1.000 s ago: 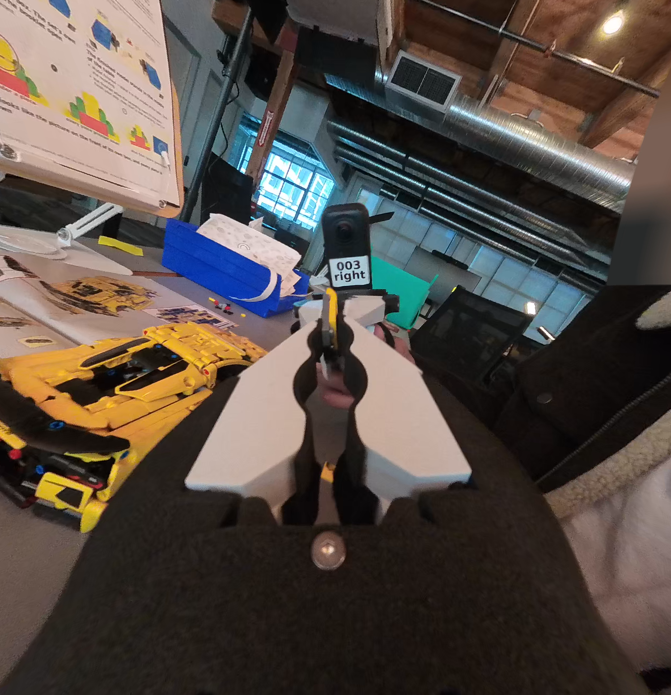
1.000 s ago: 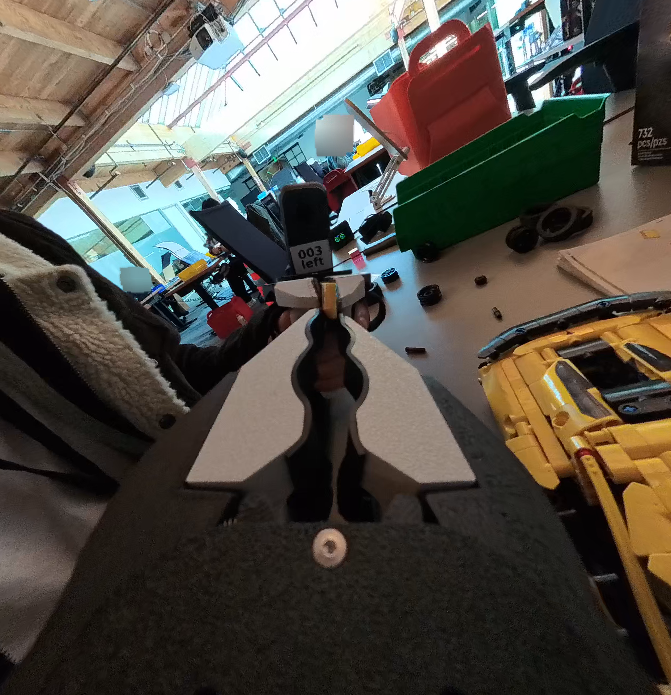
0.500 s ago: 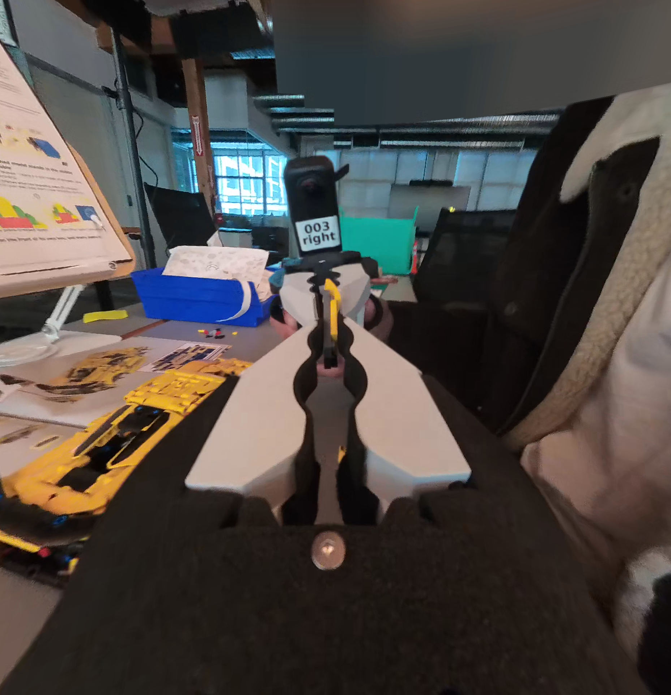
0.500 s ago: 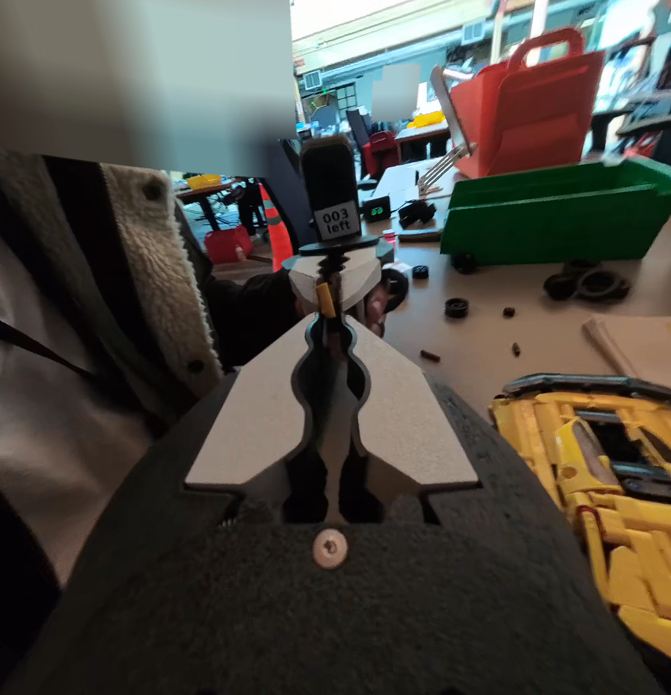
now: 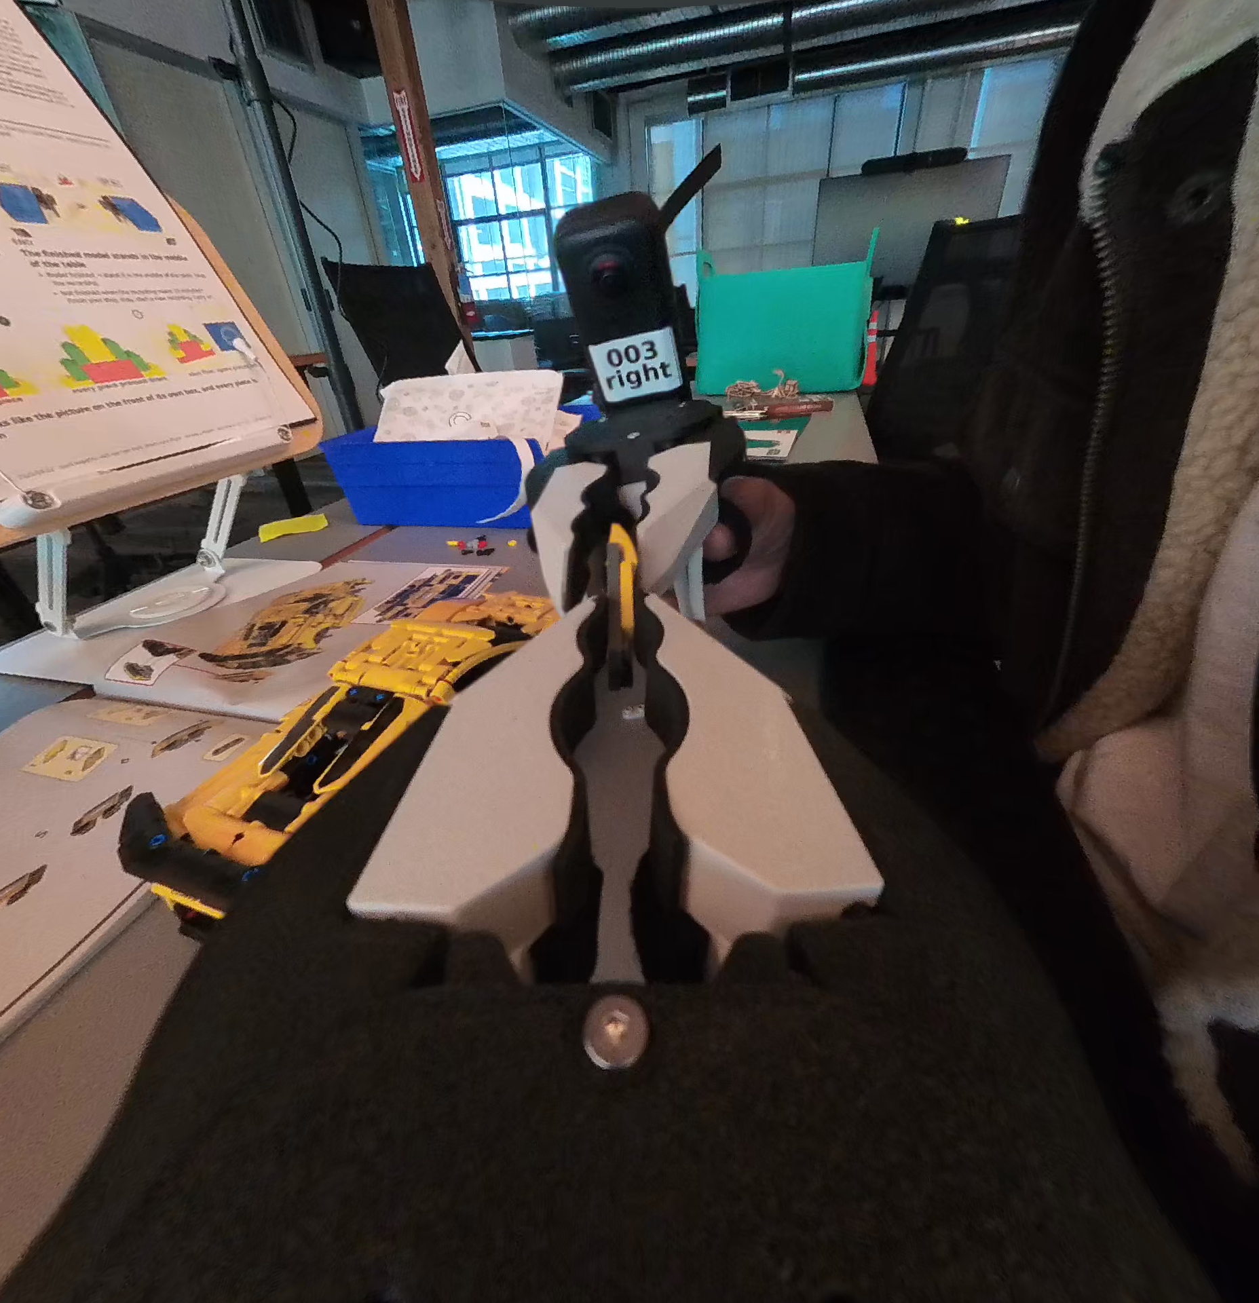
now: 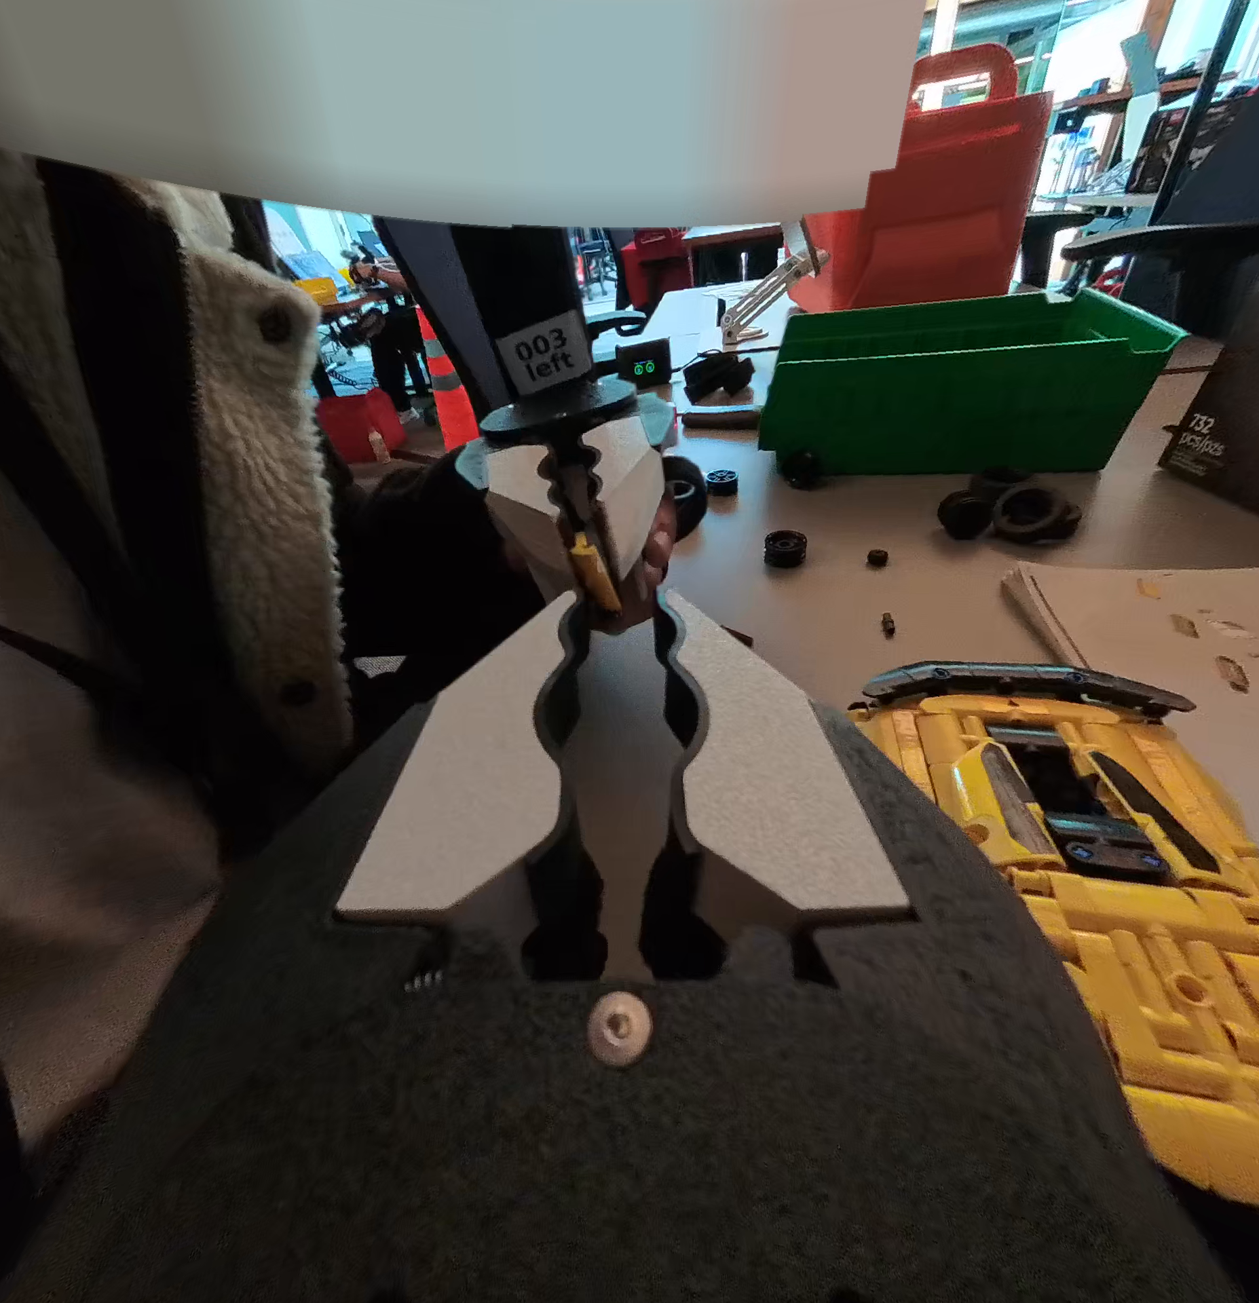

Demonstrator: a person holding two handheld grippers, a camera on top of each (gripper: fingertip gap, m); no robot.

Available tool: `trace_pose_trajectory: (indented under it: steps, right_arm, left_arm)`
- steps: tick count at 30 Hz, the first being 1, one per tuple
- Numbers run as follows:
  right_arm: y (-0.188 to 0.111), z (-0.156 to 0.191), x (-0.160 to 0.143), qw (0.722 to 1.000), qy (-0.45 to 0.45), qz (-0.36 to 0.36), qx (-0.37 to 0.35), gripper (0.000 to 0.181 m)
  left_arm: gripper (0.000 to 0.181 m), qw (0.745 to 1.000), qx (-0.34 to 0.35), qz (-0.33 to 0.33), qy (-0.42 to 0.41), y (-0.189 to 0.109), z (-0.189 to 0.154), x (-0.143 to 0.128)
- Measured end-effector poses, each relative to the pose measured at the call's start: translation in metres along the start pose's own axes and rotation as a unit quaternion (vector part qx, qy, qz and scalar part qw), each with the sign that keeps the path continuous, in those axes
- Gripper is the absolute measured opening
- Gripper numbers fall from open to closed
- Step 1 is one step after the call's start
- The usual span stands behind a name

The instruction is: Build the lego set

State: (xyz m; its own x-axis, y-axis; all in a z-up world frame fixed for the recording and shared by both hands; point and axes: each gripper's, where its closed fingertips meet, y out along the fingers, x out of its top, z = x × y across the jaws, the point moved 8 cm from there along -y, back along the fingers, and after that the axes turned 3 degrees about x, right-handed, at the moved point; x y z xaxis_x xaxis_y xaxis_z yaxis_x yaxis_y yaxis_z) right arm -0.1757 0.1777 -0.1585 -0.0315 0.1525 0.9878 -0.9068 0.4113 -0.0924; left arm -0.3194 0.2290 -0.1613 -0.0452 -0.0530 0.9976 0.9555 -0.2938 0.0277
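Observation:
A small yellow lego piece (image 5: 623,578) with a black part under it sits between my two grippers, which face each other tip to tip above the table edge. My left gripper (image 5: 619,613) is shut on it; in the right wrist view (image 6: 584,522) the piece (image 6: 592,567) sticks out of its jaws at a tilt. My right gripper (image 6: 621,606) has its fingers slightly parted around the piece's end, and it shows opposite in the left wrist view (image 5: 616,522). The yellow lego car (image 5: 372,712) lies on the table beside them (image 6: 1106,881).
A blue bin (image 5: 429,472), a propped instruction board (image 5: 104,282) and manual pages (image 5: 260,634) stand left. A green bin (image 6: 951,395), black tyres (image 6: 1014,511), a small wheel (image 6: 785,548) and a black box (image 6: 1233,423) are beyond the car. A person's jacket (image 5: 1106,493) is close. My right gripper's tips are some 25 cm from the small wheel (image 6: 785,548).
Both grippers have tilted down to level and drawn closer together. The right gripper's fingers have parted a little; the piece now sits tilted in the left gripper's jaws.

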Motion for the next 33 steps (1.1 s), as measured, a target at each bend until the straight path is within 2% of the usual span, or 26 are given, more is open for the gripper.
trace_pose_trajectory:
  steps: [2,5,7,11,14,18,21,24,28,33]
  right_arm:
    - [0.001,0.002,-0.002,1.0,-0.02,0.006,0.002,0.012]
    - [0.003,0.004,-0.006,0.997,-0.075,-0.001,-0.013,0.013]
    - [0.004,0.005,-0.008,0.997,-0.07,0.011,-0.011,0.013]
    - [0.003,0.006,-0.006,0.998,-0.058,-0.009,-0.002,0.013]
    - [0.0,0.008,-0.001,0.999,-0.025,-0.039,0.023,0.0]
    - [0.0,0.006,-0.004,1.0,-0.007,-0.021,0.022,0.001]
    - [-0.003,0.006,-0.002,1.0,-0.001,-0.017,0.027,0.015]
    - [-0.004,0.006,-0.004,1.0,-0.012,0.001,0.024,0.019]
    - [0.0,0.008,-0.011,0.999,-0.021,0.038,0.029,0.019]
    - [0.0,0.008,-0.015,0.998,-0.02,0.06,0.03,0.008]
  left_arm:
    - [0.006,1.0,-0.007,0.011,-0.009,-0.001,0.001,-0.002]
    - [0.006,0.999,-0.021,0.022,-0.03,-0.002,0.002,-0.005]
    - [0.006,0.999,-0.028,0.031,-0.033,-0.002,0.002,-0.007]
    - [0.006,0.998,-0.032,0.04,-0.026,-0.002,0.002,-0.009]
    - [0.006,0.998,-0.034,0.054,-0.021,0.0,0.001,-0.011]
    - [0.006,0.998,-0.031,0.057,-0.015,0.0,0.0,-0.012]
    - [0.006,0.998,-0.03,0.054,-0.017,-0.001,0.002,-0.012]
    - [0.006,0.998,-0.035,0.054,-0.013,-0.001,0.0,-0.012]
    - [0.006,0.997,-0.042,0.06,-0.006,0.0,-0.003,-0.014]
    - [0.006,0.996,-0.044,0.073,0.0,0.002,-0.004,-0.017]
